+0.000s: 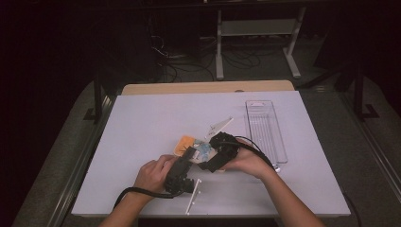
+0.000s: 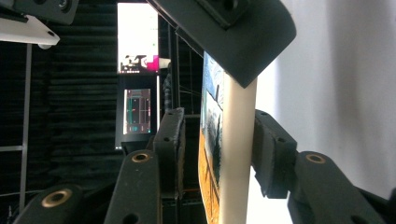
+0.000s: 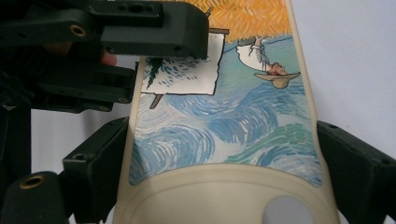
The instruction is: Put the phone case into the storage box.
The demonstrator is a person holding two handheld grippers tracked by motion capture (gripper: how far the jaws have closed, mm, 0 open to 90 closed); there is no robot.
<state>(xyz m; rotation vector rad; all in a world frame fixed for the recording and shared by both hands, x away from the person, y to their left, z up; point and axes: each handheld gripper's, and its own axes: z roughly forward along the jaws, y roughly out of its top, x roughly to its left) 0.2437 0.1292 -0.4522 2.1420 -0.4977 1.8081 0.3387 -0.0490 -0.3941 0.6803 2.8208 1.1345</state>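
A cream phone case [image 1: 185, 144] printed with an orange and blue painting is held just above the white table [image 1: 142, 123]. My right gripper [image 1: 209, 160] is shut on it across its width; in the right gripper view the jaws [image 3: 222, 130] press both long edges of the case [image 3: 233, 121] near its blue end. My left gripper [image 1: 191, 154] reaches in from the left at the orange end. In the left gripper view the case [image 2: 236, 154] stands edge-on between the jaws [image 2: 217, 121]: one pad touches its back, and a narrow gap separates the other pad from the printed face.
A clear plastic tray [image 1: 265, 130] lies lengthwise at the right of the table. A white card-like piece [image 1: 220, 126] lies just beyond the grippers, and a thin white strip [image 1: 194, 195] lies near the front edge. Lit screens [image 2: 135, 112] glow in the dark room.
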